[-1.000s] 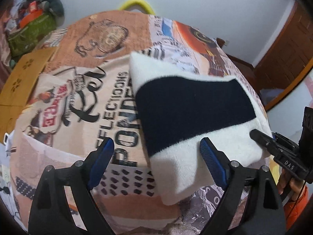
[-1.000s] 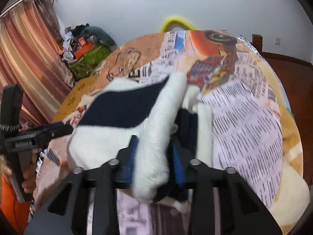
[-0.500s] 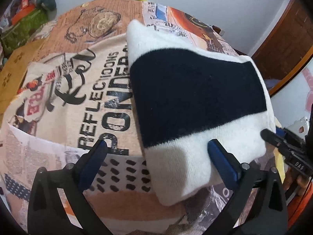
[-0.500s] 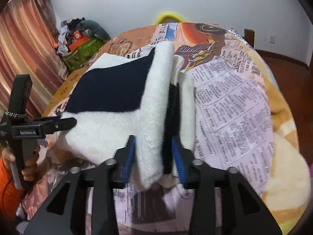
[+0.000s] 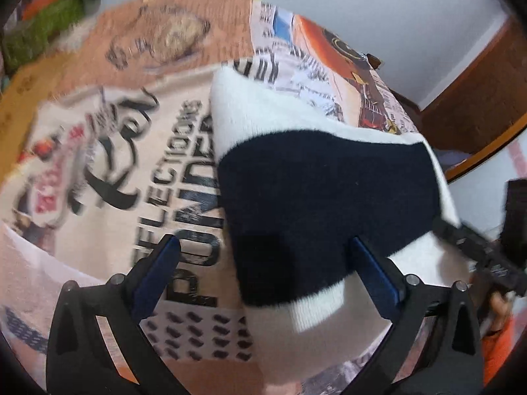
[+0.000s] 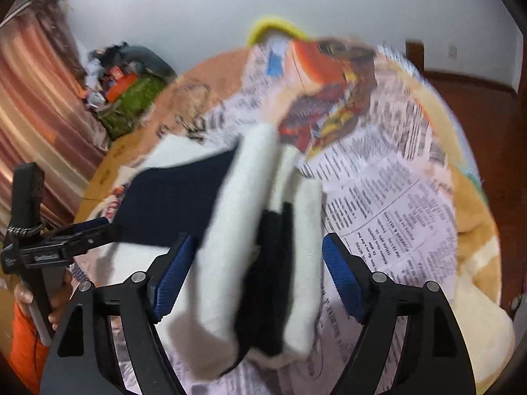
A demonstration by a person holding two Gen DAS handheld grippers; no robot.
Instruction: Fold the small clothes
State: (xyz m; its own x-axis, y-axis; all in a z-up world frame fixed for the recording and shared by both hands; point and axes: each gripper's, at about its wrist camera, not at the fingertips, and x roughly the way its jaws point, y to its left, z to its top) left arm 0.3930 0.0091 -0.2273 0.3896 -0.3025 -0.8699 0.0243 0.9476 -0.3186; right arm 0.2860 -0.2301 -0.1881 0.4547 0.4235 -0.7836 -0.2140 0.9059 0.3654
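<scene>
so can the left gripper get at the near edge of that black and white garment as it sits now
Probably yes. The left gripper is open, its right finger already over the black and white garment on the printed blanket, and nothing blocks its near edge.

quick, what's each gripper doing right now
Left gripper: open, holding nothing, jaws spread over the edge of the folded white and navy garment.
Right gripper: open, jaws either side of the garment's folded edge.
</scene>
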